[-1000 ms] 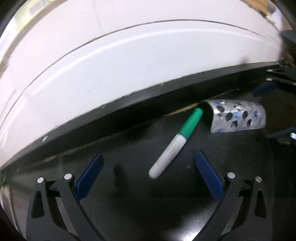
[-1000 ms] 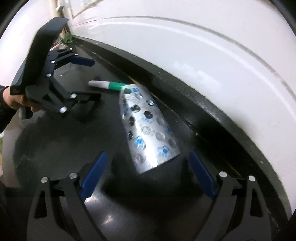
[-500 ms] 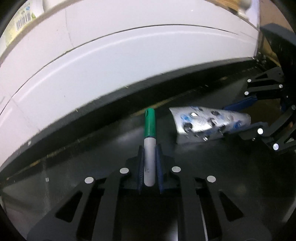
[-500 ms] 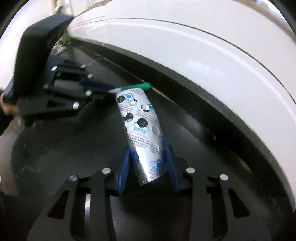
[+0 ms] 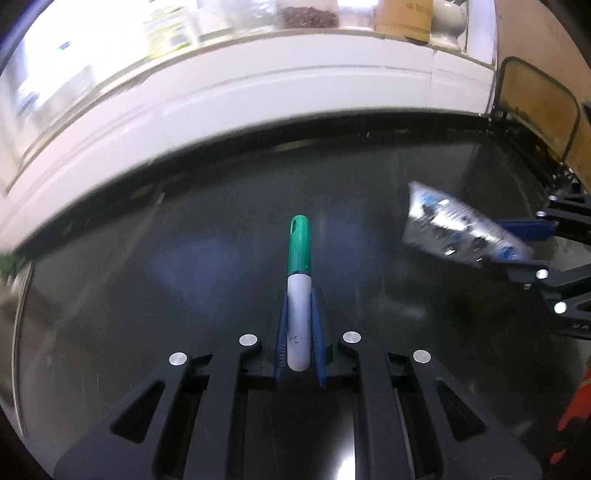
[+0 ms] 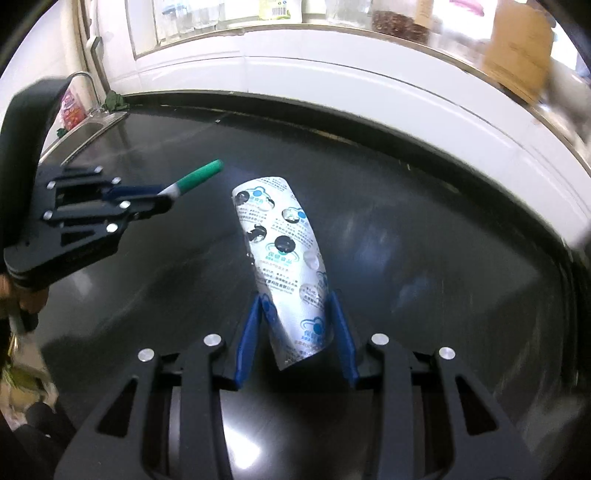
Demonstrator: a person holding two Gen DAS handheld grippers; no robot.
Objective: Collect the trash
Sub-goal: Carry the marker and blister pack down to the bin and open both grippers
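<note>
Two pieces of trash are in my grip, one per hand, both held above the black counter (image 5: 147,295). My left gripper (image 5: 299,325) is nearly closed, its blue pads (image 5: 282,332) pinching the white barrel of the marker (image 5: 299,266). The marker's green cap sticks straight out ahead of the fingers, pointing toward the white wall edge (image 5: 258,92) at the back of the counter.

My right gripper (image 6: 295,325) is only partly closed, because it is clamped on something wider: the silver blister pack (image 6: 284,258). Its blue pads (image 6: 249,332) press on both sides of the pack's lower end, and the pack curves up and away from the fingers, slightly tilted to the left in the right wrist view. I can see blue print and several burst pockets on its foil face.

From the right wrist camera, the left gripper (image 6: 162,199) shows at the left with the marker (image 6: 195,177) poking out toward the blister pack; the two things are near but apart. A hand (image 6: 26,299) holds that gripper's handle at the far left edge. From the left wrist camera, the right gripper (image 5: 532,240) shows at the right edge with the blister pack (image 5: 458,229) blurred.

A sink (image 6: 92,125) with a tap sits at the far left end of the counter. Jars and bottles stand on the ledge (image 6: 332,26) above the wall edge, too blurred for me to read.
</note>
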